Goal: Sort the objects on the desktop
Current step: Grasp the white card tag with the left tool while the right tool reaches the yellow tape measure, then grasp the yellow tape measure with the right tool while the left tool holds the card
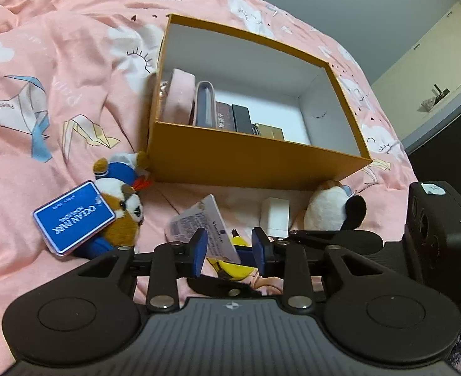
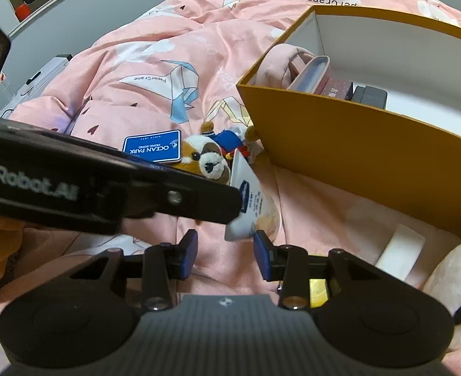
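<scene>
Left claw [image 1: 229,250]: jaws narrow, Vaseline tube [image 1: 213,219] between them. In the right wrist view the tube stands tilted up off the bed with this claw on it, so I judge it gripped. Right claw [image 2: 225,250]: jaws apart, only pink bedding [image 2: 224,266] between them, tips just beside the tube's lower end.

- Bedding: rumpled, carries everything.
- Orange box [image 1: 246,159]: open top, just beyond the tube. A pink pouch [image 1: 177,94] and several small dark boxes are packed along its near-left side; the rest of the floor is bare.
- Loose in front of the box: red-panda plush [image 1: 124,206] with blue Ocean Park tag [image 1: 73,217], white plush [image 1: 327,206], white block [image 1: 276,216].

Step, as I judge it: tube picked, not yet boxed.

Next move calls for lifting the tube clear over the near wall, then releasing on the bare floor. The right claw should back away.
</scene>
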The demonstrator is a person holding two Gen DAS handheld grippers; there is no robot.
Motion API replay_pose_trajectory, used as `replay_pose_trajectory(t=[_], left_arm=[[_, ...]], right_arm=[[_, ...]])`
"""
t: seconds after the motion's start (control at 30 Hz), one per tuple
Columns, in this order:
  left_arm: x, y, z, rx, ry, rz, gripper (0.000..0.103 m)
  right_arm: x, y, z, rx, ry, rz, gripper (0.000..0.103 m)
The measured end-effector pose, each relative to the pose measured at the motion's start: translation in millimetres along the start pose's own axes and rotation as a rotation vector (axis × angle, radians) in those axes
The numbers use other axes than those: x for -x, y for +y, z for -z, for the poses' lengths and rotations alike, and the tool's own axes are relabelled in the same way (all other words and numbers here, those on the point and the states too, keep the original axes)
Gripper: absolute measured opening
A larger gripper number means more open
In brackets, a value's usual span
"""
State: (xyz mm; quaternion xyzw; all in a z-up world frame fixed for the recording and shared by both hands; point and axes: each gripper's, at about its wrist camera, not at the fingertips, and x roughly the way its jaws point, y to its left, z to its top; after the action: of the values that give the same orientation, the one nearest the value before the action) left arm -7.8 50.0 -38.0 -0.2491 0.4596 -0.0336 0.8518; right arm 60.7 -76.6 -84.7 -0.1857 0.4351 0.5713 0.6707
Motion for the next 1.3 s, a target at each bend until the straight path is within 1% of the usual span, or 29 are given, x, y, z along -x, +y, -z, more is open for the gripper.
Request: replay_pose_trajectory(t=[0.1, 0.23, 0.4, 0.47, 0.6, 0.73, 0.8, 0.87, 1.0, 1.1, 1.17, 1.2, 1.3], left_arm=[[-8, -2, -3, 0.009, 0.013, -0.03, 0.034], [-14, -2, -6, 0.022, 0.004, -0.051, 0.034], [-21, -1, -6, 0.014, 0.018, -0.133, 0.033], [-22, 2, -6, 0.025, 0.025, -0.143, 0.033], [-22, 9, -5, 0.038, 0.028, -0.16, 0.031], [-21, 15, -5, 0.049, 0.016, -0.149, 0.021], [-20, 16, -5, 0.044, 0.006, -0.152, 0.018], [-19, 15, -6, 0.032, 0.0, -0.149, 0.011], [-12, 11, -5, 0.0, -0.025, -0.128, 0.005], [-7, 7, -4, -0.036, -0.044, -0.136, 0.003], [-7, 6, -4, -0.05, -0.043, -0.144, 0.003], [-7, 6, -4, -0.051, -0.041, -0.144, 0.003], [-8, 8, -4, -0.049, -0.039, -0.137, 0.003]], right_arm=[[0, 2, 0, 0.008, 0.0, 0.001, 0.041], [-2, 2, 1, 0.011, 0.001, -0.007, 0.041], [-5, 3, 1, 0.016, 0.013, -0.012, 0.041], [-4, 2, 0, 0.011, 0.01, -0.006, 0.042], [2, -2, 4, 0.015, 0.014, 0.031, 0.045], [16, -13, 12, 0.03, 0.02, 0.11, 0.047], [25, -22, 16, 0.028, 0.036, 0.139, 0.047], [31, -32, 17, 0.023, 0.061, 0.137, 0.047], [36, -42, 14, 0.036, 0.113, 0.121, 0.047], [27, -45, 8, 0.034, 0.158, 0.118, 0.045], [13, -39, 3, 0.068, 0.178, 0.147, 0.043], [4, -35, 2, 0.086, 0.191, 0.162, 0.04], [-21, -26, -2, 0.131, 0.24, 0.181, 0.039]])
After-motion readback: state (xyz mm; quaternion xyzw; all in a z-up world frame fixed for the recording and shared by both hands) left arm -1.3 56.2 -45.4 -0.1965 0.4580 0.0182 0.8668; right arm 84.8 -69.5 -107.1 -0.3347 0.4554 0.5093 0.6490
